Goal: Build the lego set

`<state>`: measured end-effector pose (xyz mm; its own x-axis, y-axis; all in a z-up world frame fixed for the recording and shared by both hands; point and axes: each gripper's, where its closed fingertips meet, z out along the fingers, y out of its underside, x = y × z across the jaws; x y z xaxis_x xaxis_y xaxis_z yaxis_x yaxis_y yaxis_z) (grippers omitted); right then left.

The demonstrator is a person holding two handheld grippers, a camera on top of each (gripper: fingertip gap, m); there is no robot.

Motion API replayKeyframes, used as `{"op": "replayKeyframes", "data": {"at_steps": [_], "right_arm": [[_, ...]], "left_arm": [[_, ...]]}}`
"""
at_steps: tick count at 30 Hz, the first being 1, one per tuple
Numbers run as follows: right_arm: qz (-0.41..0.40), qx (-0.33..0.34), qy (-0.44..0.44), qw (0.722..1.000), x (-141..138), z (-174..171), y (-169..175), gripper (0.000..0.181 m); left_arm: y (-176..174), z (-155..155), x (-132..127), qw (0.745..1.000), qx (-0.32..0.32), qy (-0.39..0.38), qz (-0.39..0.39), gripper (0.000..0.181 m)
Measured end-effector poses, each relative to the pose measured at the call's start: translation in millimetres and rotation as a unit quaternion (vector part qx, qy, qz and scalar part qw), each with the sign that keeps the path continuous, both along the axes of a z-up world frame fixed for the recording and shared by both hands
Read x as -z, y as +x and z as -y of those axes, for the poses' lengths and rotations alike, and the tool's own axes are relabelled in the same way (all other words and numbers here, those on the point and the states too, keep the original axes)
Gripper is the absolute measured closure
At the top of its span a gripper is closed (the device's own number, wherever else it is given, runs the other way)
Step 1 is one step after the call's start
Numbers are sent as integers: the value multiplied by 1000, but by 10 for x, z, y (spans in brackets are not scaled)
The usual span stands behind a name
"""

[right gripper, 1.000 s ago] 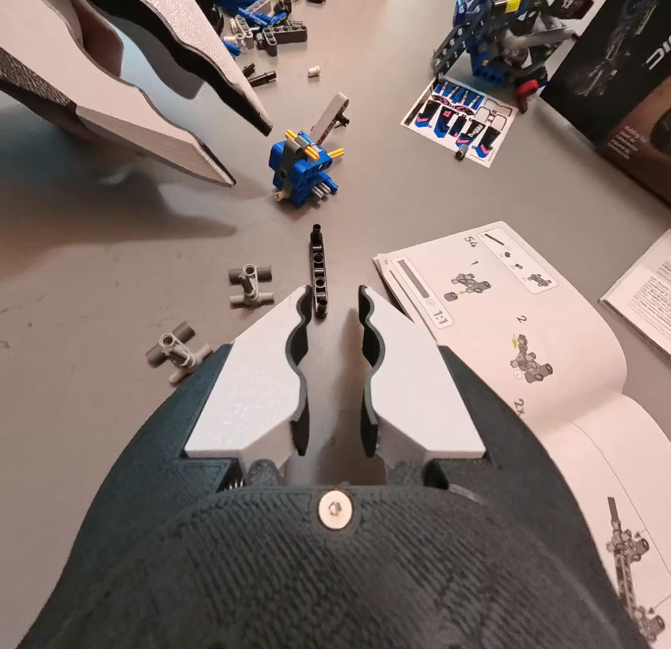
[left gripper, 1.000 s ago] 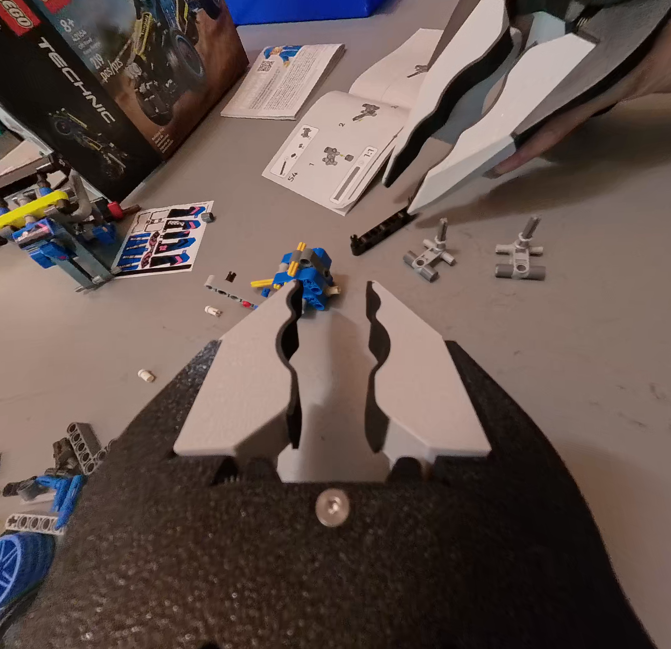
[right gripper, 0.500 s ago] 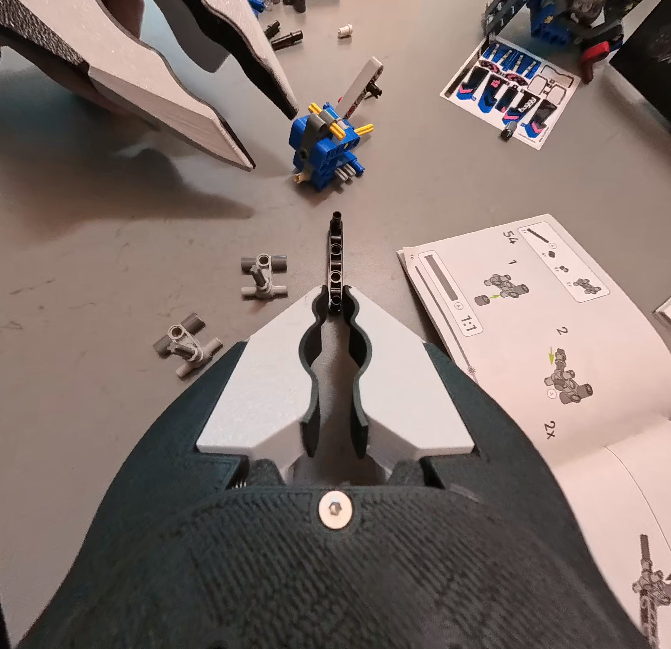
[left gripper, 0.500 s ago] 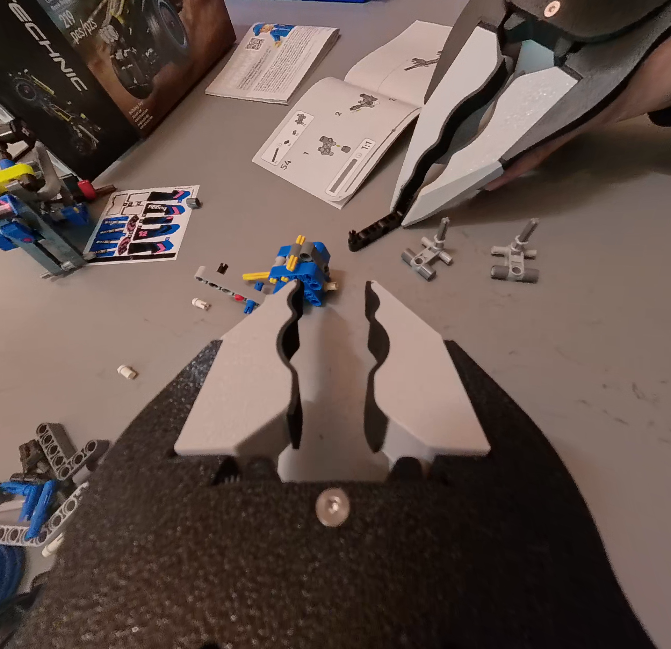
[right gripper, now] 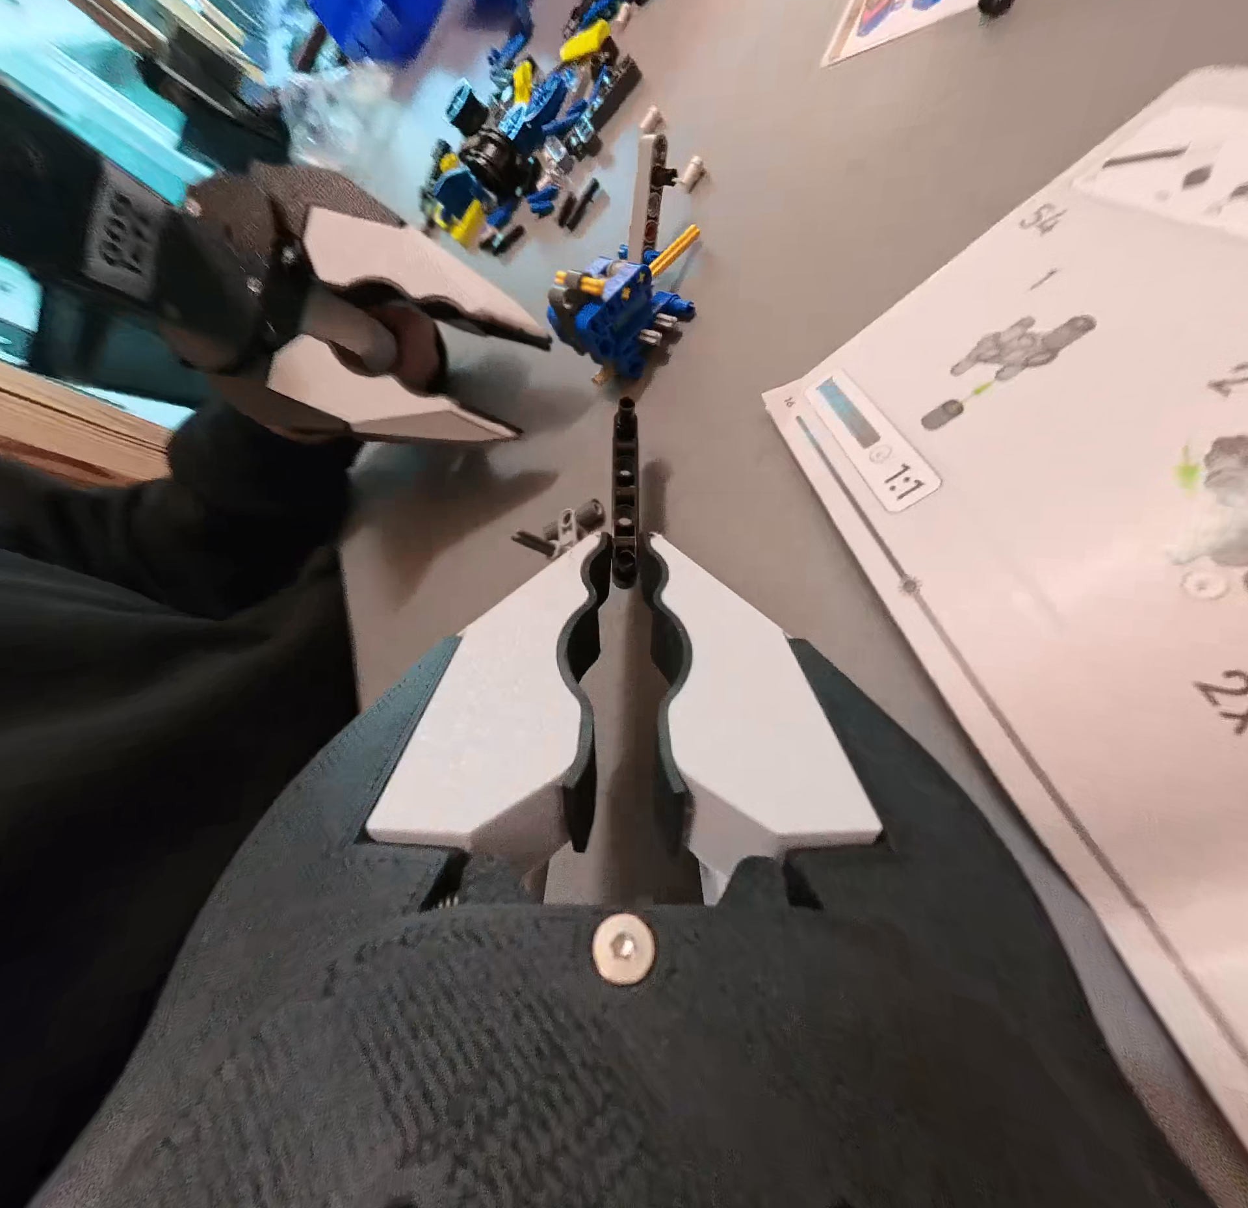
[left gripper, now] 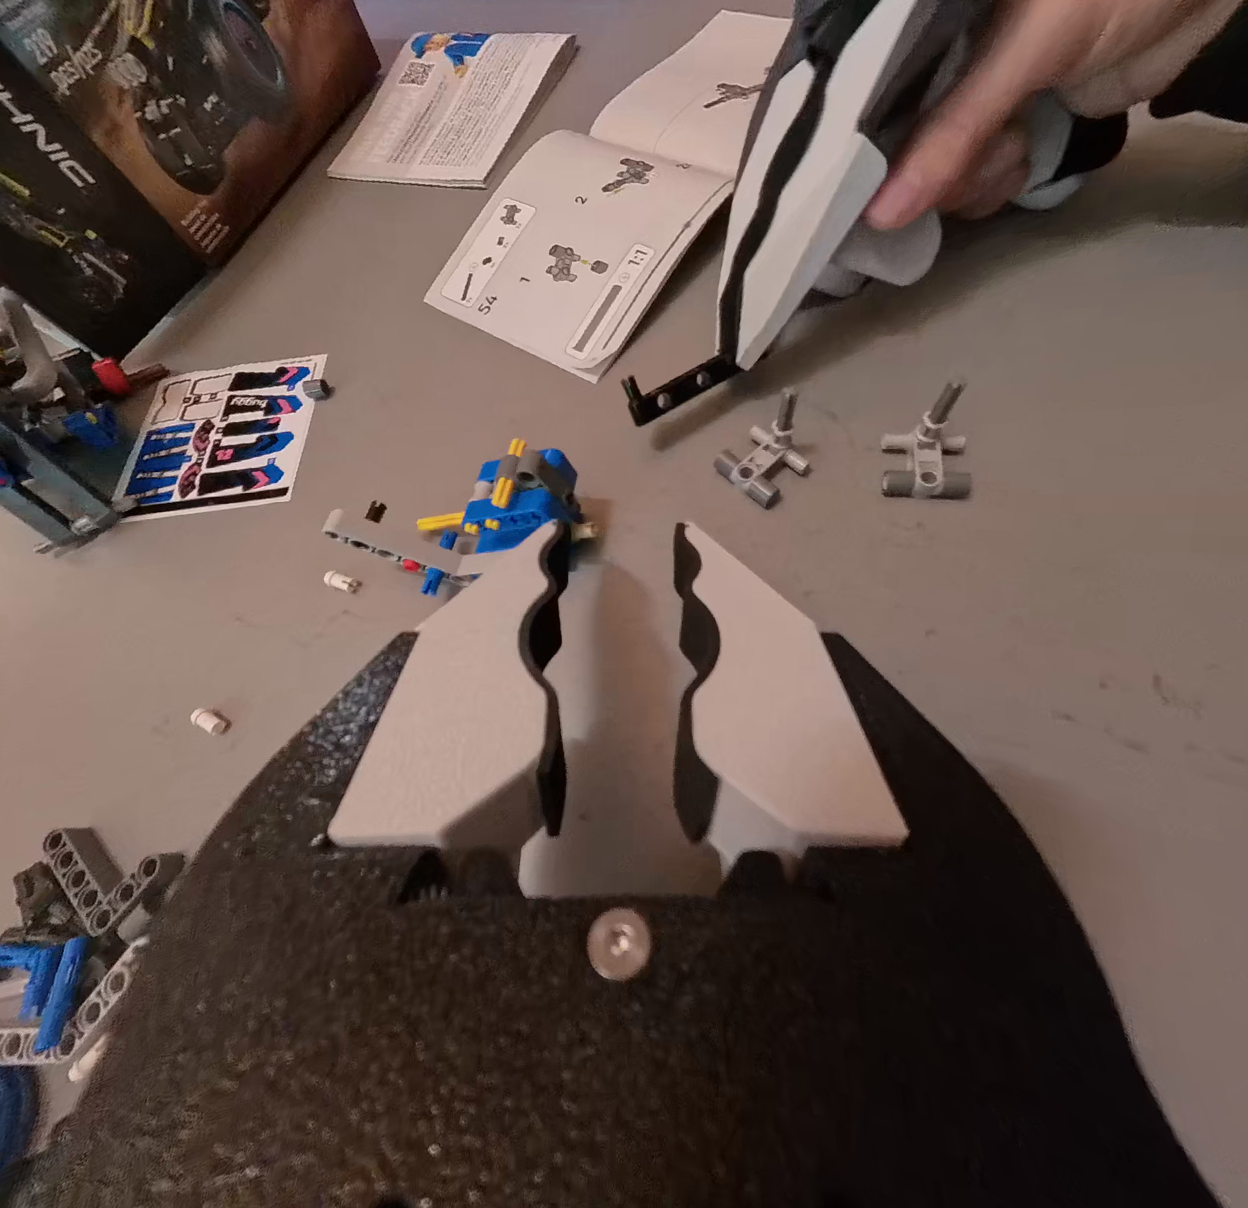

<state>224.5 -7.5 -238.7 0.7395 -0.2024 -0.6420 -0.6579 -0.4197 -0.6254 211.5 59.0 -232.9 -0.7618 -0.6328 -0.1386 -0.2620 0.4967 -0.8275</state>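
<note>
Right gripper (right gripper: pixel 622 554) pinches the thin black holed lego beam (right gripper: pixel 625 473) by one end, lifted off the grey table (left gripper: pixel 1013 703); spread, empty left gripper (left gripper: pixel 618 534) should grab the blue-yellow lego sub-assembly (left gripper: pixel 523 500) squarely, steadying it for mating.

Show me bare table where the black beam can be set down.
Free: the grey table right of the left gripper, below the two grey connectors. Crowded: the loose-parts pile at lower left, and around the blue sub-assembly and sticker sheet.
</note>
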Motion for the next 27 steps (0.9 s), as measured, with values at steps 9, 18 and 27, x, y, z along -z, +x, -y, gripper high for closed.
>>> {"op": "replayKeyframes", "data": {"at_steps": [9, 18, 27], "right_arm": [[12, 1, -7, 1000, -15, 113, -40, 161], [267, 22, -112, 957, -71, 318, -90, 155], [361, 37, -151, 920, 9, 107, -92, 161]], "left_arm": [[-77, 112, 11, 998, 44, 31, 32, 157], [-66, 175, 13, 996, 51, 46, 47, 162], [-51, 180, 33, 997, 50, 46, 38, 162]]}}
